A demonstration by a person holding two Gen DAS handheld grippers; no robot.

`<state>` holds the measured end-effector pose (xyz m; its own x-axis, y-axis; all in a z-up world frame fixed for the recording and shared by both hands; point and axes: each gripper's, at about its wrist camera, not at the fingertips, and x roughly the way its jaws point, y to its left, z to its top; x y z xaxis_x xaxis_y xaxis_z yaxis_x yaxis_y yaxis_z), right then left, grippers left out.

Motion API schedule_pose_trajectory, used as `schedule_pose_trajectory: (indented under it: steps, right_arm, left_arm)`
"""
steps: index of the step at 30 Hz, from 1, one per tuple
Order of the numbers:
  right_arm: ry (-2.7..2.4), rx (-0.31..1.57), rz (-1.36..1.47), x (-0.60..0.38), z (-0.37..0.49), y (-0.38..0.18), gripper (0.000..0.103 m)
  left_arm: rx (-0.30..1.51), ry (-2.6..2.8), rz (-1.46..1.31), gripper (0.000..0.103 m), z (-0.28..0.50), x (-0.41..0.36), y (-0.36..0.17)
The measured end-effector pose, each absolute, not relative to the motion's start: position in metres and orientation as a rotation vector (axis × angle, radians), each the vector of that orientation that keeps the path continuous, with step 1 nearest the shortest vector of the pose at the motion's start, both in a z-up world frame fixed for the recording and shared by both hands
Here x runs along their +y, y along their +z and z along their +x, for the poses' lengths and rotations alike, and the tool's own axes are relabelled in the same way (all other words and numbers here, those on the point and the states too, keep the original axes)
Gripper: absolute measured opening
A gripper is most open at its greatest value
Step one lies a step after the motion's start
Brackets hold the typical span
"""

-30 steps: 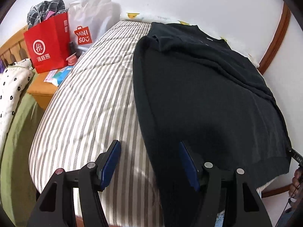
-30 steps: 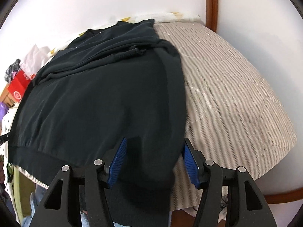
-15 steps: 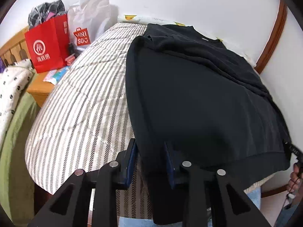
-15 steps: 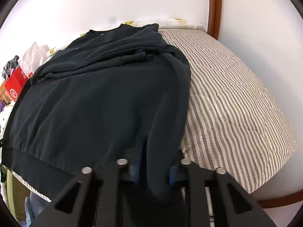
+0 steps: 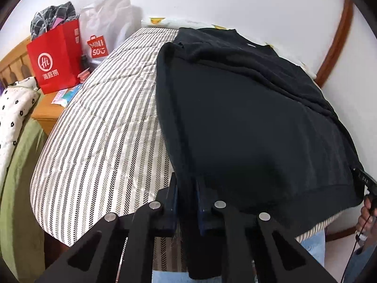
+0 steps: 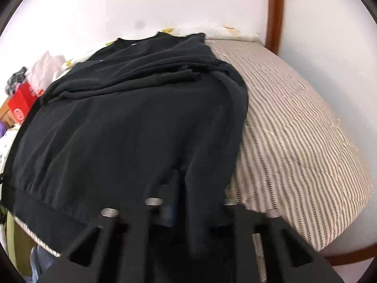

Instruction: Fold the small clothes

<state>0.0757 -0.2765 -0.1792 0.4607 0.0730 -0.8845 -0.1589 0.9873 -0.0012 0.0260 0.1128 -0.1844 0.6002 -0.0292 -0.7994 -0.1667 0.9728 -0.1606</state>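
A black sweatshirt [image 5: 247,118] lies spread over a striped mattress [image 5: 106,129], its sleeves folded across the chest near the collar. My left gripper [image 5: 187,195] is shut on the sweatshirt's left bottom corner at the near edge, the cloth pinched between its blue pads. In the right wrist view the same sweatshirt [image 6: 132,129] fills the middle, and my right gripper [image 6: 193,202] is shut on its right bottom corner, the dark cloth bunched between the fingers. The hem hangs a little over the mattress [image 6: 294,141] edge.
A red paper bag [image 5: 56,59] and a white Miniso bag [image 5: 103,26] stand on a wooden bedside table [image 5: 47,115] at the left. A dotted white cushion [image 5: 14,110] and green cloth lie left of it. White walls with brown wooden trim [image 6: 273,11] close the far side.
Both grippers went from standing open around the sweatshirt's bottom corners to shut on the cloth. The cloth now bunches up between the fingers.
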Motion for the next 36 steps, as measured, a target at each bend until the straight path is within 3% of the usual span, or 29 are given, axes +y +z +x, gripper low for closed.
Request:
schedule_pose_trajectory:
  steps: [18,29,36]
  right_arm:
    - [0.3,0.886,0.069,-0.305,0.079,-0.093,0.008]
    - [0.301,0.815,0.103,-0.274,0.195,-0.068,0.008]
    - [0.267,0.863,0.101,-0.247,0.275,-0.106,0.008]
  left_arm:
    - [0.715,-0.088,-0.4,0.007,0.002,0.153,-0.108]
    - [0.62,0.005,-0.378,0.007,0.111,0.165,-0.056]
    - [0.671,0.06,-0.302,0.007,0.211,0.16,-0.065]
